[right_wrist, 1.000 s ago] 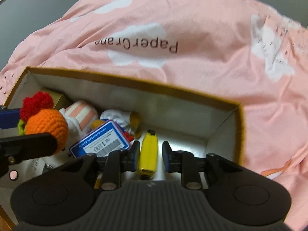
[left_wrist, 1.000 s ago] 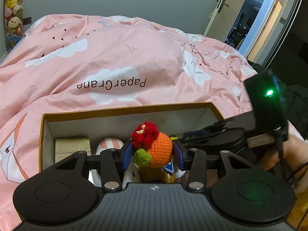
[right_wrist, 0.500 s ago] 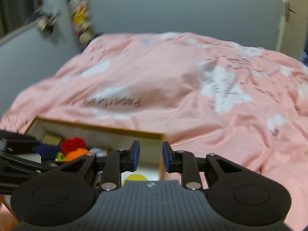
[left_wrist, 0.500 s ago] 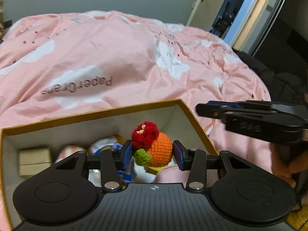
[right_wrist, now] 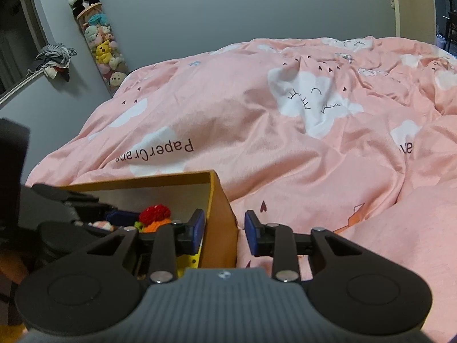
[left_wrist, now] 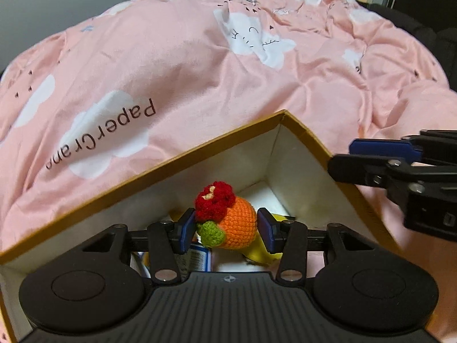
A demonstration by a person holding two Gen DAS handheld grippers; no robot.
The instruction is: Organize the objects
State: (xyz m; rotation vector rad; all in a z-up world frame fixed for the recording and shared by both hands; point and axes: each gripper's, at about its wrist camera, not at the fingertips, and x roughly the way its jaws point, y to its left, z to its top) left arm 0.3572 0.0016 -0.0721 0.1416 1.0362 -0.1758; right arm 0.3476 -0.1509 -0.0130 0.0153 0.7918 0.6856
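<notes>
My left gripper (left_wrist: 227, 230) is shut on an orange crochet toy (left_wrist: 234, 223) with a red flower and a green leaf, held over the right end of an open cardboard box (left_wrist: 200, 154). A yellow toy (left_wrist: 258, 253) and a blue card (left_wrist: 200, 257) lie in the box beneath it. My right gripper (right_wrist: 225, 230) is open and empty, its fingers straddling the box's right wall (right_wrist: 221, 228). It also shows at the right of the left wrist view (left_wrist: 382, 160). The toy shows in the right wrist view (right_wrist: 155, 220).
The box sits on a bed with a pink cloud-print duvet (left_wrist: 200, 57) that rises behind it. A tall clear tube of plush toys (right_wrist: 100, 45) stands against the grey wall at the back left. A door (right_wrist: 414, 3) is at the back right.
My left gripper has carried the crochet toy from the box's middle to its right end. My right gripper let go of the yellow toy, lifted out and moved to the box's right wall.
</notes>
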